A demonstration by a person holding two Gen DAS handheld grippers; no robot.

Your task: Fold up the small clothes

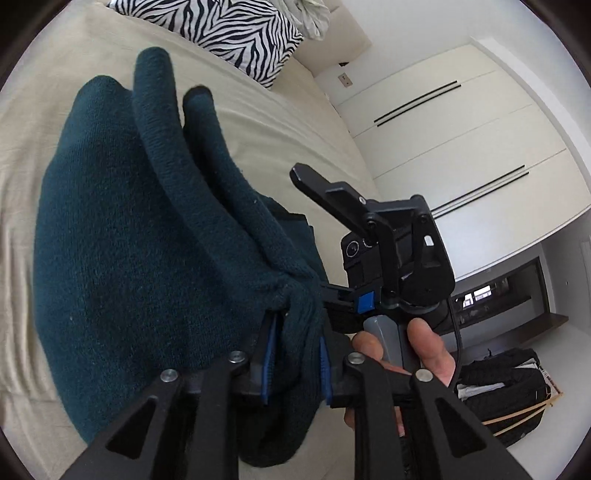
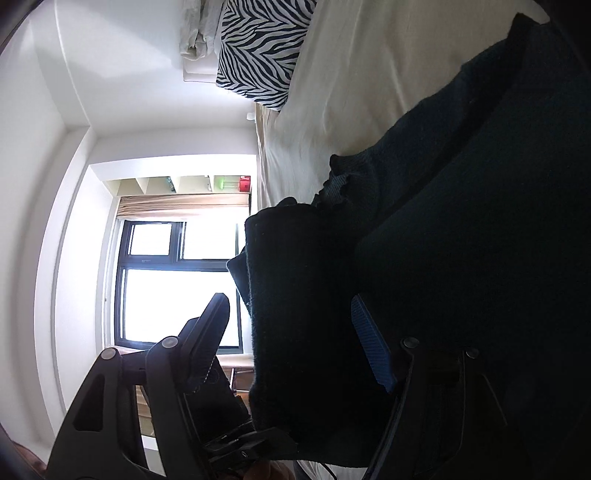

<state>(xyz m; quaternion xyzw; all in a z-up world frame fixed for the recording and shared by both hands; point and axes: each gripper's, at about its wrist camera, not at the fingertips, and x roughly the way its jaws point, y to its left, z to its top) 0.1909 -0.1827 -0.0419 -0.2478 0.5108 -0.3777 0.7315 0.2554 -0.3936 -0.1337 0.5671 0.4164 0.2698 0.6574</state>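
Observation:
A dark teal knitted garment (image 1: 122,236) lies bunched on the beige bed (image 1: 44,92), with two sleeve-like folds reaching toward the pillow. One gathered edge is pinched between the blue pads of my left gripper (image 1: 295,350), which is shut on it. A hand holds my right gripper (image 1: 310,230) just to the right. It stands open, one finger free in the air and the other against the cloth. In the right wrist view a fold of the garment (image 2: 295,295) hangs between the right gripper's (image 2: 288,302) fingers. It rests by the blue pad (image 2: 369,347) and is apart from the other finger.
A zebra-print pillow (image 1: 229,33) and a crumpled pale cloth (image 1: 314,14) sit at the bed's head. White wardrobe doors (image 1: 461,147) stand beyond the bed, with a black bag (image 1: 498,391) on the floor below. The right wrist view shows a bright window (image 2: 177,280).

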